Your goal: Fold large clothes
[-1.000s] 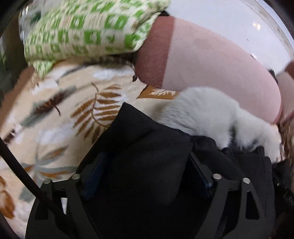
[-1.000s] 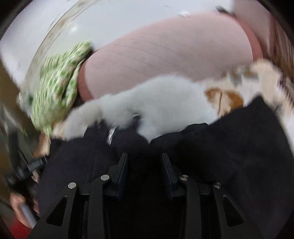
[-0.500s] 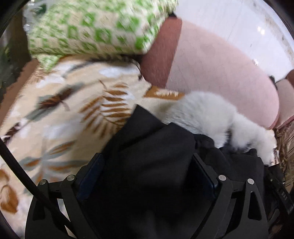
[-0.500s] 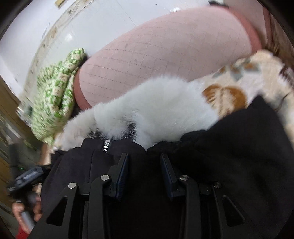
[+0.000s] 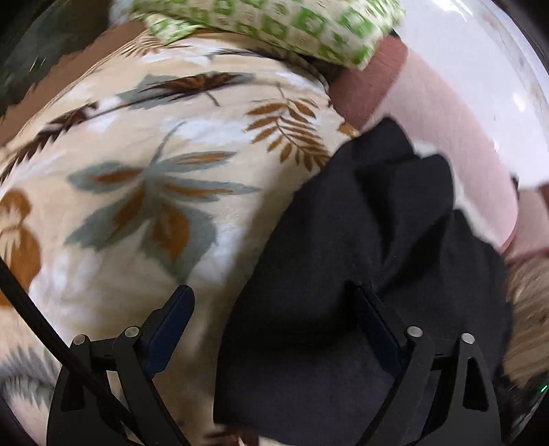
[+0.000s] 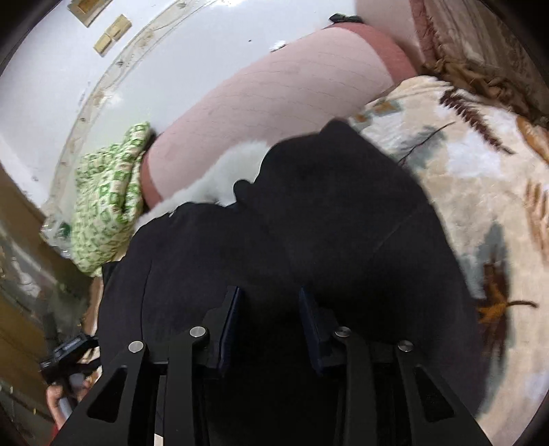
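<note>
STEP: mid-fold, judged | black coat [image 5: 360,260] bunched on leaf-print blanket [image 5: 144,192], ahead of both jaws | left gripper [image 5: 274,319] jaws wide, cloth between, unpinched | right gripper [image 6: 269,312] jaws partly apart over cloth, grip unclear | NEXT: pinch hem, flatten.

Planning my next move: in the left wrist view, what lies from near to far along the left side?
left gripper → leaf-print blanket → green checked cloth
</note>
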Demonstrator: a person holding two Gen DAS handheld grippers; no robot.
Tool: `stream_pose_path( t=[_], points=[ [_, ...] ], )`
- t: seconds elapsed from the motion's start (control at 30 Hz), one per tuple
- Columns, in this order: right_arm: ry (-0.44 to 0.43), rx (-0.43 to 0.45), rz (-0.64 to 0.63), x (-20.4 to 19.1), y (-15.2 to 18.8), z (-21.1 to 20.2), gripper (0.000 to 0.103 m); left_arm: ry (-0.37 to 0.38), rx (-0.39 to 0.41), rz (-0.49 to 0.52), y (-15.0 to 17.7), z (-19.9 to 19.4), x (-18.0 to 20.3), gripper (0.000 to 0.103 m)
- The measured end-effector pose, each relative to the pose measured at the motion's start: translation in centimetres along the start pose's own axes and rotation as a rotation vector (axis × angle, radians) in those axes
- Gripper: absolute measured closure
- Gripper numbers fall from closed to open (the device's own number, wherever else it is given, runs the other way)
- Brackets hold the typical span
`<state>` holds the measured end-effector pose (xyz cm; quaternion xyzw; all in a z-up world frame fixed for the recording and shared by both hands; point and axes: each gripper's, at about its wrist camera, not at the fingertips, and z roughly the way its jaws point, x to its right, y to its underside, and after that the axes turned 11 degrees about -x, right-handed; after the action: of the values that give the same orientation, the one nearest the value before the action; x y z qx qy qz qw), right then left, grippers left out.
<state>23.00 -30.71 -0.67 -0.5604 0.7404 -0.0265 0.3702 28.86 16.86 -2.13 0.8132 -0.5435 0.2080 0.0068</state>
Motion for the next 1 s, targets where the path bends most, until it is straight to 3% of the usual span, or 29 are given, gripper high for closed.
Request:
stream_pose_path(
  t=[0.07, 0.13, 0.3, 0.47, 0.6, 0.73, 1.0],
  points=[
    [0.030, 0.022, -0.040, -1.3, 0.2, -1.4, 0.056, 0.020, 0.042, 0.032, 1.1, -2.4, 0.1, 0.013],
    [0.012, 0.059, -0.086, -2.4, 2.0, -3.6, 0.046, -0.012, 0.100, 0.073, 3.2, -4.8, 0.3, 0.013],
    [-0.028, 0.081, -0.140, -2.5, 8.2, -6.9, 0.041, -0.128, 0.253, 0.167, 9.6, -9.3, 0.5, 0.012],
    [0.019, 0.100, -0.154, -2.4, 13.3, -8.0, 0.036, -0.202, 0.394, 0.192, 15.7, -11.3, -0.1, 0.012],
    [0.059, 0.106, -0.187, -3.1, 14.1, -7.8, 0.035, -0.229, 0.444, 0.219, 17.7, -10.6, -0.3, 0.012],
    [0.088, 0.110, -0.192, -3.2, 14.6, -6.9, 0.033, -0.259, 0.437, 0.266, 18.3, -9.8, 0.5, 0.012],
    [0.112, 0.086, -0.196, -3.5, 14.5, -5.2, 0.033, -0.249, 0.434, 0.351, 19.6, -9.0, 2.0, 0.012]
  ],
)
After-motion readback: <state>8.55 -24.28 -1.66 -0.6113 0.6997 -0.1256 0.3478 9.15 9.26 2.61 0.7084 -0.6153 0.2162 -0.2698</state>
